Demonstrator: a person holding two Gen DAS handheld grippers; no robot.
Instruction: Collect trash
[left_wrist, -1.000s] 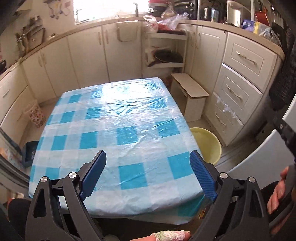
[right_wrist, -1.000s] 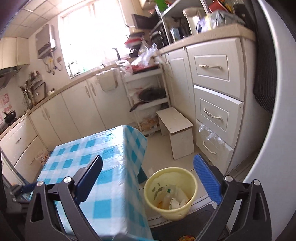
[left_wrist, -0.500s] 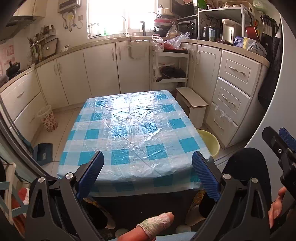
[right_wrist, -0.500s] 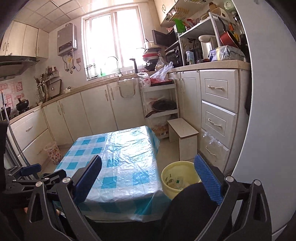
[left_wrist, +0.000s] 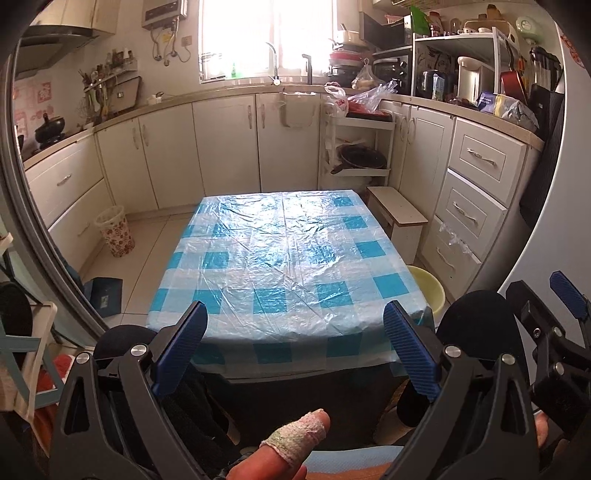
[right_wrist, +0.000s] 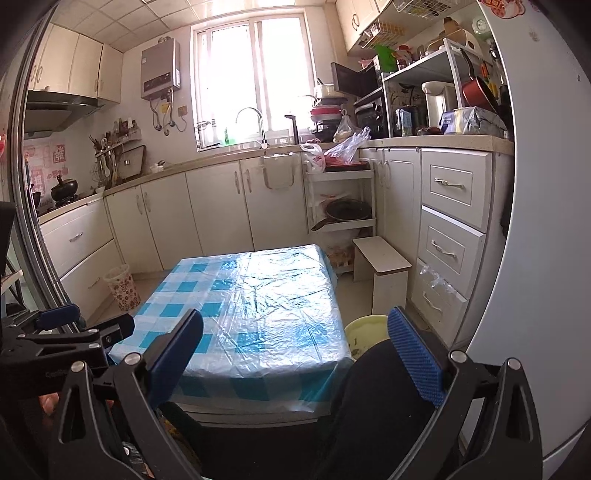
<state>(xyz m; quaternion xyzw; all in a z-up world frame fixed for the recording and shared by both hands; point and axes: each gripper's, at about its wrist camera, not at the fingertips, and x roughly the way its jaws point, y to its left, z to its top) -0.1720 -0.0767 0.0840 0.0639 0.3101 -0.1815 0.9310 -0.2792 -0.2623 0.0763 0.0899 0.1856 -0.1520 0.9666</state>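
Note:
A low table with a blue-and-white checked plastic cloth (left_wrist: 291, 258) stands in the kitchen; no trash shows on it. It also shows in the right wrist view (right_wrist: 251, 306). A yellow bin (left_wrist: 428, 286) sits on the floor by the table's right near corner, partly hidden; its rim shows in the right wrist view (right_wrist: 364, 328). My left gripper (left_wrist: 295, 343) is open and empty, held back from the table's near edge. My right gripper (right_wrist: 295, 350) is open and empty too; it also shows at the right edge of the left wrist view (left_wrist: 554, 332).
White cabinets line the back and both sides. A small white stool (left_wrist: 399, 218) stands right of the table. A patterned wastebasket (left_wrist: 114, 236) and a dark dustpan (left_wrist: 105, 295) are on the floor at left. A white fridge wall (right_wrist: 546, 258) is close on the right. My dark-clothed knees (right_wrist: 380, 387) are below.
Both grippers have pulled back and up from the table and bin. The view has widened to take in the whole kitchen. Both stay open and empty.

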